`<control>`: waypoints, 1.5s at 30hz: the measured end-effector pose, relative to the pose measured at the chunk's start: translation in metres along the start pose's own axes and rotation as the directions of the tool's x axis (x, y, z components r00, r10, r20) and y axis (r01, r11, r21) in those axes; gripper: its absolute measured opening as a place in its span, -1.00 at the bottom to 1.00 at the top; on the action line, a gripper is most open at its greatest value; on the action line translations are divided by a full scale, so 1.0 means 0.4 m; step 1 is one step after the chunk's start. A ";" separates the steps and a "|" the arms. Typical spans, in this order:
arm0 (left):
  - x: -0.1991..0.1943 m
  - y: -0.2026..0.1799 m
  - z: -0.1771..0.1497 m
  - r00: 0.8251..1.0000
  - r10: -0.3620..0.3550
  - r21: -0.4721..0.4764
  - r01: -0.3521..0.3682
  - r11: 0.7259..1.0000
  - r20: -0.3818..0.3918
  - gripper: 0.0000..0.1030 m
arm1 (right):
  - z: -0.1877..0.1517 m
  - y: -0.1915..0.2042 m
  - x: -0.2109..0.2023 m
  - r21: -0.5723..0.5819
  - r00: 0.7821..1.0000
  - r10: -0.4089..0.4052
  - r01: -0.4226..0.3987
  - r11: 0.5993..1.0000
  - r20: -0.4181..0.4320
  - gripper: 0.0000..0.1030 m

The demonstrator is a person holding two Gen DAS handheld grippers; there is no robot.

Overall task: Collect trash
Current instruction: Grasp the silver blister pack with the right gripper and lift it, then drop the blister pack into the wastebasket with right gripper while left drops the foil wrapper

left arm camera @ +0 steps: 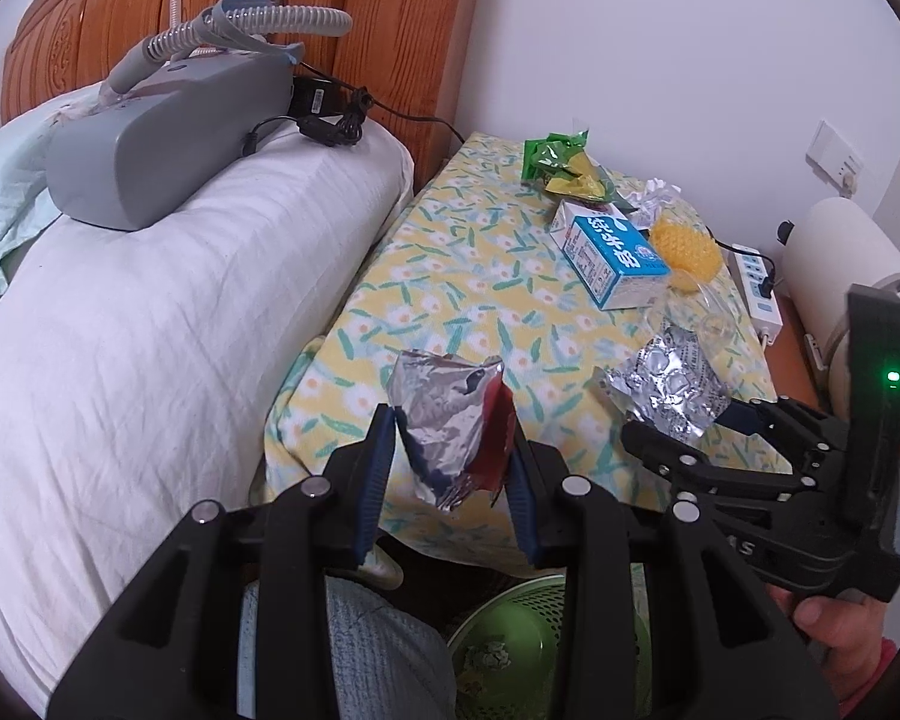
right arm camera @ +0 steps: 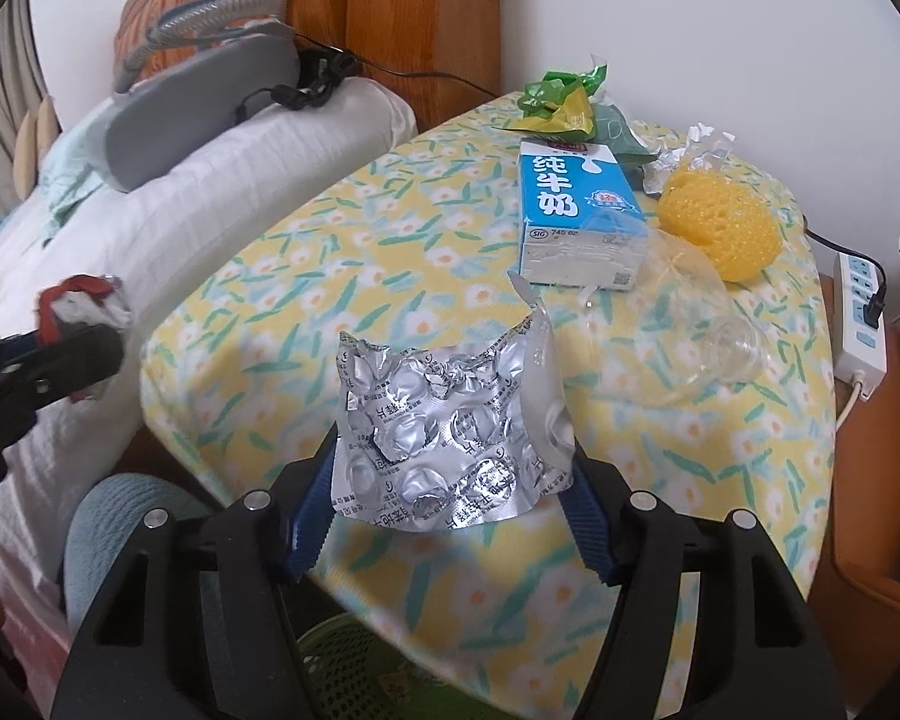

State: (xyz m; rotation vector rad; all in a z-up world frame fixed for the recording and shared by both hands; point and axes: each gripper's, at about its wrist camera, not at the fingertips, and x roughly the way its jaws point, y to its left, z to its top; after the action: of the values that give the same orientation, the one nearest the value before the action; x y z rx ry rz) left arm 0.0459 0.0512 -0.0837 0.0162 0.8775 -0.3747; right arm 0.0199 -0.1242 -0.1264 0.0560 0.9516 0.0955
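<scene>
Where the tablecloth (right arm camera: 390, 228) edge drops, green bin (left arm camera: 498, 636) below.

Green bin (left arm camera: 504, 630) half-hidden beneath tongs.

"纯牛奶", "SIG" on milk carton (right arm camera: 576, 204)
</scene>
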 end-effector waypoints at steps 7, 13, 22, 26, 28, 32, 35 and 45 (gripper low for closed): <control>-0.034 -0.013 -0.031 1.000 -0.022 0.016 0.022 1.000 -0.002 -0.33 | -0.129 0.038 -0.088 -0.120 0.990 0.091 -0.104 0.987 -0.109 0.29; -0.043 -0.039 -0.075 0.999 -0.036 0.054 0.038 0.998 -0.029 -0.33 | -0.323 0.098 -0.023 -0.199 0.925 0.117 -0.199 0.959 -0.361 0.29; -0.038 -0.043 -0.135 0.996 -0.039 0.065 0.045 0.997 -0.081 -0.33 | -0.496 0.139 0.214 -0.175 0.788 0.095 -0.249 0.952 -0.608 0.29; -0.039 -0.036 -0.148 0.995 -0.032 0.060 0.038 0.998 -0.090 -0.33 | -0.537 0.146 0.285 -0.173 0.746 0.070 -0.243 0.954 -0.663 0.31; -0.038 -0.033 -0.152 0.995 -0.029 0.057 0.035 0.998 -0.095 -0.33 | -0.546 0.146 0.317 -0.152 0.720 0.071 -0.241 0.959 -0.691 0.34; -0.032 -0.030 -0.157 0.994 -0.028 0.058 0.034 0.998 -0.105 -0.33 | -0.540 0.152 0.338 -0.136 0.714 0.063 -0.218 0.966 -0.697 0.60; -0.029 -0.033 -0.162 0.993 -0.029 0.066 0.037 0.997 -0.115 -0.33 | -0.539 0.133 0.321 -0.120 0.730 0.075 -0.211 0.970 -0.679 0.65; -0.019 -0.080 -0.228 0.969 -0.111 0.139 0.144 0.980 -0.221 -0.33 | -0.438 0.014 0.032 -0.100 0.879 0.046 -0.106 0.989 -0.474 0.80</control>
State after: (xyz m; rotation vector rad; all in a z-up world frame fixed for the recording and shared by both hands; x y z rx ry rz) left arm -0.0373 0.0388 -0.1321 0.1455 1.0622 -0.5691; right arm -0.1158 -0.1161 -0.2377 -0.0480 1.4312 0.2493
